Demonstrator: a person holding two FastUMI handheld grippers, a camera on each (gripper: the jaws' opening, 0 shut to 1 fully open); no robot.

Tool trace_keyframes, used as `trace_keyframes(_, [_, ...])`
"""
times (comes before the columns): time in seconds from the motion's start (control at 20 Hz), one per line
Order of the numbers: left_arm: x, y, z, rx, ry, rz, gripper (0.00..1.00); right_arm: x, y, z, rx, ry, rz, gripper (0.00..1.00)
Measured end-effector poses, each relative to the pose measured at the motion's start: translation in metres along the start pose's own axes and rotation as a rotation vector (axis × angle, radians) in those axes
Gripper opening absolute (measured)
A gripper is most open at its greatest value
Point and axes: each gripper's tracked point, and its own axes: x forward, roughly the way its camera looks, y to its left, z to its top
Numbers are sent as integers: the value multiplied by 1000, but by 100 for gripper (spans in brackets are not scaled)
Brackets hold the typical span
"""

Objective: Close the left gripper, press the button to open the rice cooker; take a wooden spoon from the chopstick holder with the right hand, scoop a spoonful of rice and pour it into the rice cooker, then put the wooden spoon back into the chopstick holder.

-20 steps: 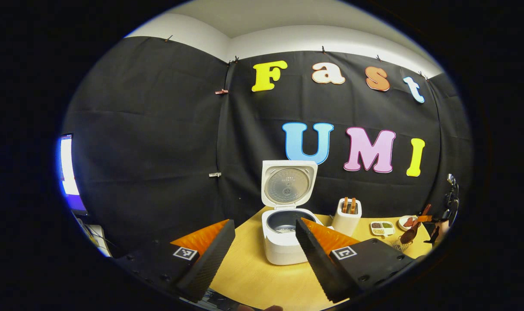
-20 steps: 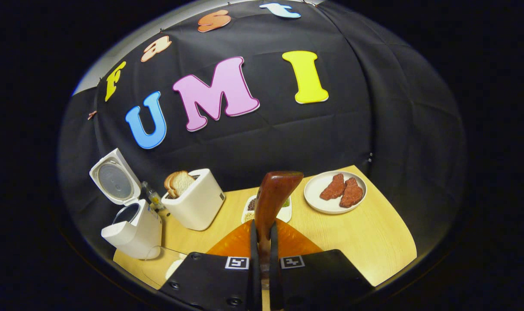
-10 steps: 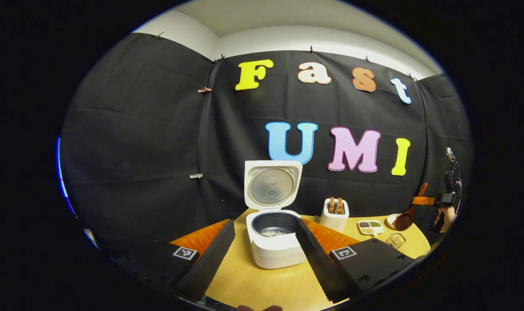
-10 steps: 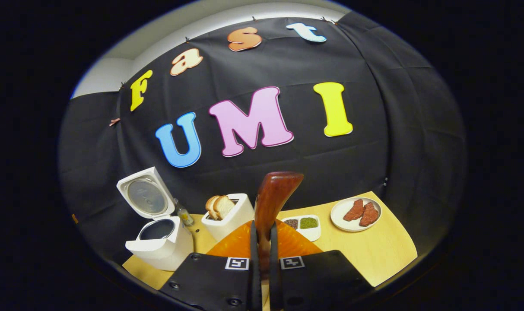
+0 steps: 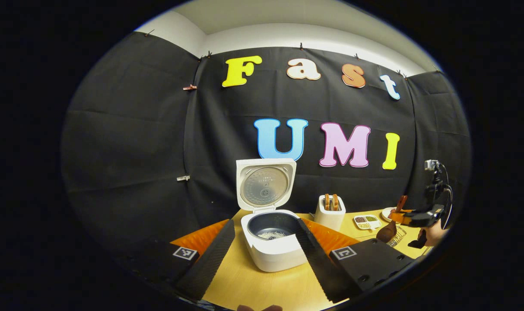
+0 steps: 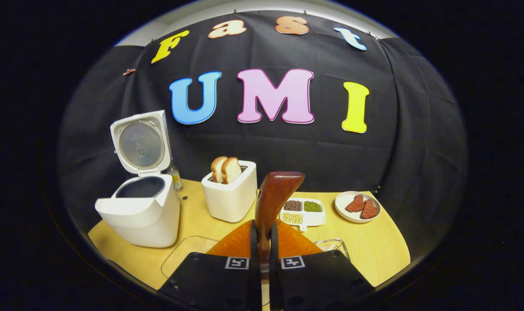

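Both fingers of my right gripper [image 6: 262,242] are clamping the wooden spoon [image 6: 274,196]; my left gripper [image 5: 262,255] is hanging open before the rice cooker [image 5: 272,235], whose lid is up. I am judging the return step in hand: next I am needing to lower the spoon into the chopstick holder [image 5: 397,235].

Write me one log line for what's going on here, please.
rice cooker: lid open, rice inside | right gripper: shut on wooden spoon | left gripper: open, idle

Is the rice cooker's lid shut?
No, the rice cooker has its lid standing straight up, so the dark pot inside is in plain sight.
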Motion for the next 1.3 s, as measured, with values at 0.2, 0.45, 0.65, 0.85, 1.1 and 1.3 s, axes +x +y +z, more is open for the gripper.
trace_keyframes(0.2, [10,9,-6,7,9,-34,97,20,16,-40,-140,45,-57,11])
trace_keyframes(0.45, [16,19,-19,10,28,-64,97,28,46,-70,-259,79,-84,12])
trace_keyframes(0.65, [15,27,-26,7,31,-61,97,27,80,-87,-85,137,-38,12])
trace_keyframes(0.85, [10,33,-23,0,19,-56,97,26,82,-85,242,191,-22,12])
trace_keyframes(1.1, [4,40,-25,3,17,-42,97,19,43,-86,624,223,-6,12])
trace_keyframes(1.3, [0,43,-22,3,12,-37,97,5,23,-71,732,162,-7,11])
